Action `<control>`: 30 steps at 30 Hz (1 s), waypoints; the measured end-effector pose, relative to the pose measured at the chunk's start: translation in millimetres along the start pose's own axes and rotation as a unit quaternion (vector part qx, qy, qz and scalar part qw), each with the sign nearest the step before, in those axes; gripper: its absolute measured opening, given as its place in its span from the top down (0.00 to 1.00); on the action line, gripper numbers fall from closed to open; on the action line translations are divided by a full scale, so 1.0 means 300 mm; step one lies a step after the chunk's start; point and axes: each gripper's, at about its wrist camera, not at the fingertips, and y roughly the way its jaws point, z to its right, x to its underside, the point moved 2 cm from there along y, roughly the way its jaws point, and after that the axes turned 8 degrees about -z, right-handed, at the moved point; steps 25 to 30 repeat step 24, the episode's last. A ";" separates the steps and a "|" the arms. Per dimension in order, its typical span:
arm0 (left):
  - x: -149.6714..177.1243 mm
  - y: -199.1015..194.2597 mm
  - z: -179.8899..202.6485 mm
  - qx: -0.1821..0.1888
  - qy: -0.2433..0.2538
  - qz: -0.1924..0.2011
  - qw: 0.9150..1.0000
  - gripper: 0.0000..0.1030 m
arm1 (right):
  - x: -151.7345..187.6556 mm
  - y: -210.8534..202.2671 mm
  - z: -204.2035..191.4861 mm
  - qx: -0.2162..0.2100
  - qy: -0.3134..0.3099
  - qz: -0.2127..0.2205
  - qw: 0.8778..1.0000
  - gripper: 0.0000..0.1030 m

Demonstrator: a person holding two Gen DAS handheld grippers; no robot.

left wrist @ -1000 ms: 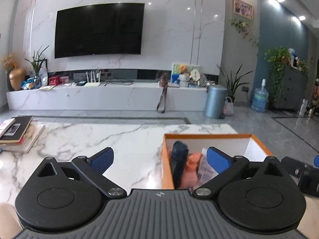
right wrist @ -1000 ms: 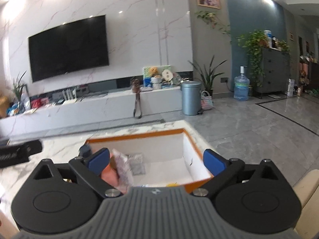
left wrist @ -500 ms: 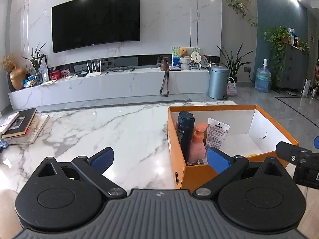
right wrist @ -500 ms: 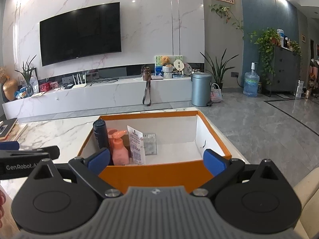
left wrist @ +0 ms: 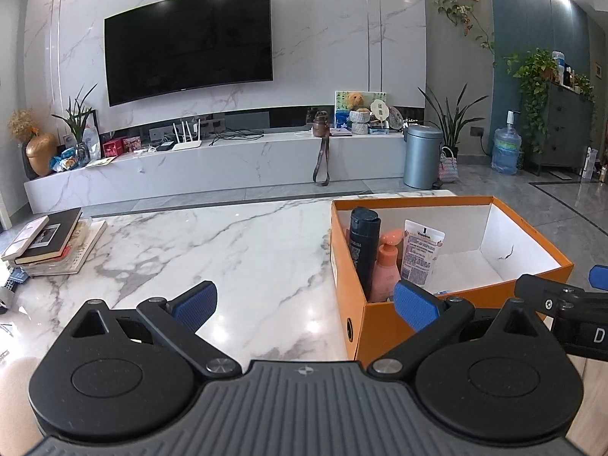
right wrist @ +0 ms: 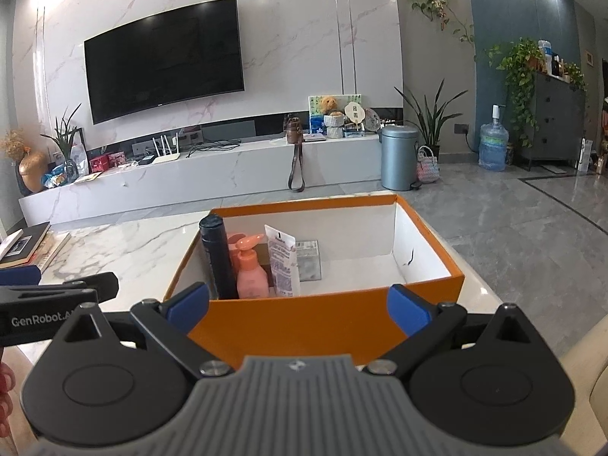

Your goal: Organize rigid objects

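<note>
a box (right wrist: 334,326) is set on the bench (left wrist: 228,250); inside it, along its left wall, a bottle (right wrist: 218,258), a pump bottle (right wrist: 250,273) and a tube (right wrist: 283,262) are stood; books (left wrist: 49,243) are stacked far left of it.

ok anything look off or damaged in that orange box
A dark squiggly mark shows on the white inner wall at the right end of the orange box; scuff or tear, cannot tell. The black bottle and pink pump bottle stand upright.

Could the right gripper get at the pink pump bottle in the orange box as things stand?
Probably yes. The right gripper is open and empty before the orange box, which has no lid. The pink pump bottle stands wedged between the black bottle and white tube, so from above.
</note>
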 end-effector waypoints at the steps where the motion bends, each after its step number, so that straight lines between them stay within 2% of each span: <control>1: 0.001 -0.001 -0.001 0.000 0.000 0.000 1.000 0.00 | 0.000 -0.001 0.001 0.000 0.001 -0.001 1.000 0.03; 30: 0.004 -0.014 -0.021 0.001 -0.001 0.004 1.000 0.00 | 0.005 -0.011 -0.007 -0.001 -0.004 -0.006 1.000 0.03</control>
